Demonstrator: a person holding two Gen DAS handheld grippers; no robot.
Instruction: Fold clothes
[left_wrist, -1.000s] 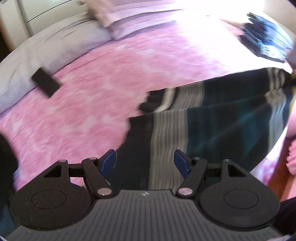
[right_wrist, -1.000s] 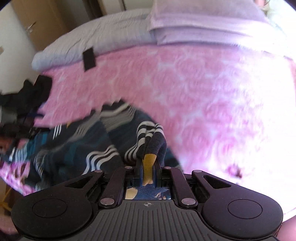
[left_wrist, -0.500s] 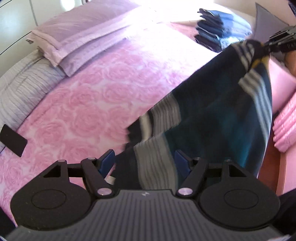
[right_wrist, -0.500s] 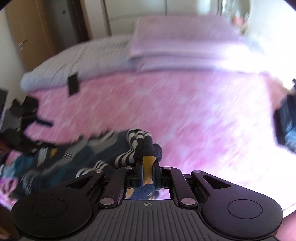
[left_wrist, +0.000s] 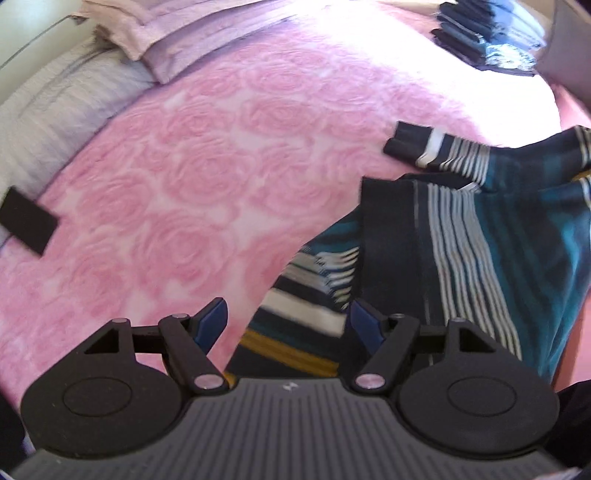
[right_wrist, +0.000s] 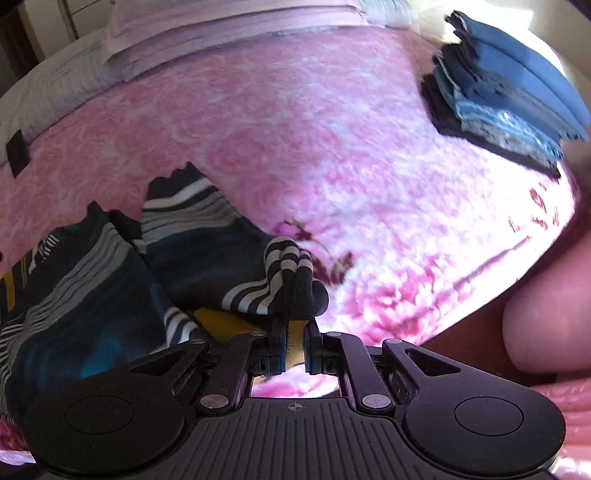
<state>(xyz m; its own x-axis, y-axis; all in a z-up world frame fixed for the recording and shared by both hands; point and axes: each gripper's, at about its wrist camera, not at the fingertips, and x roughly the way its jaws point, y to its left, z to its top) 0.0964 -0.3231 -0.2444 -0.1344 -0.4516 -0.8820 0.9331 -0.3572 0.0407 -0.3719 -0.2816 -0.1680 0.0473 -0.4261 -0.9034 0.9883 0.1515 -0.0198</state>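
Observation:
A dark sweater (left_wrist: 480, 229) with teal, white and mustard stripes lies spread over the right side of the pink rose bedspread (left_wrist: 207, 177), one sleeve cuff (left_wrist: 410, 146) stretched out flat. My left gripper (left_wrist: 287, 310) hovers open over the sweater's near striped edge, and its blue pads do not press the cloth. In the right wrist view my right gripper (right_wrist: 294, 325) is shut on a bunched striped corner of the sweater (right_wrist: 92, 295), low over the bedspread (right_wrist: 295, 129).
A stack of folded blue clothes (left_wrist: 484, 40) (right_wrist: 509, 99) sits at the far right of the bed. Lilac pillows (left_wrist: 177, 33) and a grey pillow (left_wrist: 48, 118) line the head. A flat black rectangle (left_wrist: 27, 225) lies at the left.
The sweater, held up in the air half a second ago, has come down flat onto the bedspread. Both grippers have shifted and sunk lower, and the right one has rolled with the corner still pinched.

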